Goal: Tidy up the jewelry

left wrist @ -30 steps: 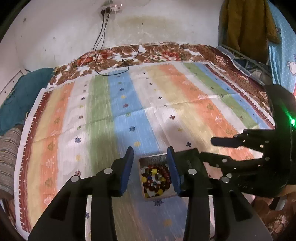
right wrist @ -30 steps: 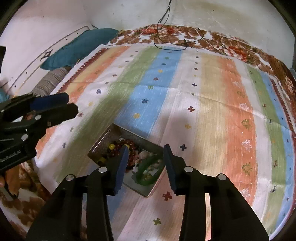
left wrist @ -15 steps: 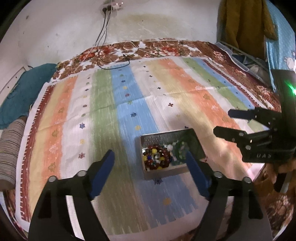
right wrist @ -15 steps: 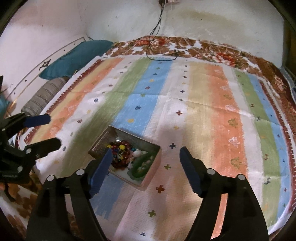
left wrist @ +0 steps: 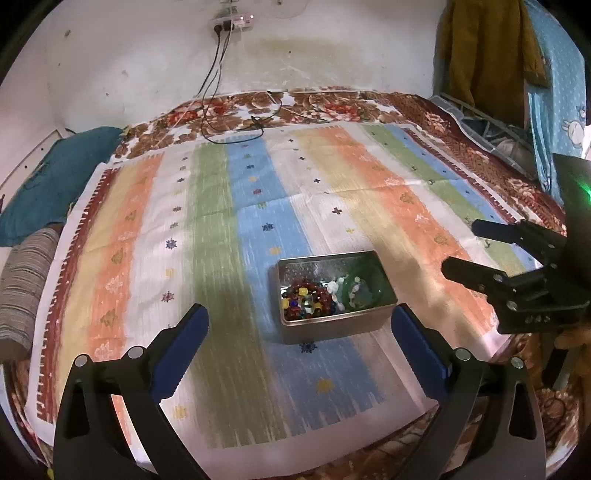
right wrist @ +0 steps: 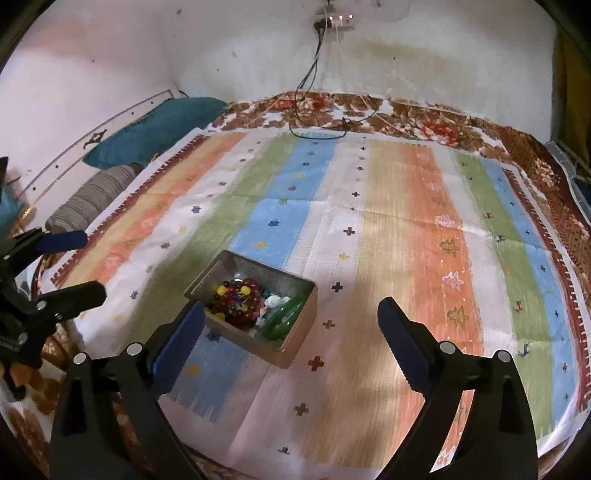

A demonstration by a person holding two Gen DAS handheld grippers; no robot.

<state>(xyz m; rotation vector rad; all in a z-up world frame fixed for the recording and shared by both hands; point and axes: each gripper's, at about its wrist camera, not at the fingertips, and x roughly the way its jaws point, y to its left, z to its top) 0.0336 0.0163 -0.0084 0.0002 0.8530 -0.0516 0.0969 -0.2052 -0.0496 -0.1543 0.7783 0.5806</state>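
Stained white wall (left wrist: 147,66), wall socket (left wrist: 231,25), striped bedspread (left wrist: 221,206), teal pillow (right wrist: 155,129)

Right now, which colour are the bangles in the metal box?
Green bangles, clearest in the left wrist view, inside the metal box.

Tin box (left wrist: 334,325) ahead of left gripper (left wrist: 300,325): bare metal, dull sheen, inner wall reflective. Beads (left wrist: 306,299) inside: glossy, glass-like. Green bangle (left wrist: 364,291) beside them: translucent, shiny. Striped cloth (left wrist: 221,229) beneath: woven, matt, coarse weave. Gripper fingers (left wrist: 184,343): matt black plastic, blue ribbed pads, bright metal screw heads. Wall (right wrist: 424,66) beyond right gripper (right wrist: 291,332): matt plaster, stained.
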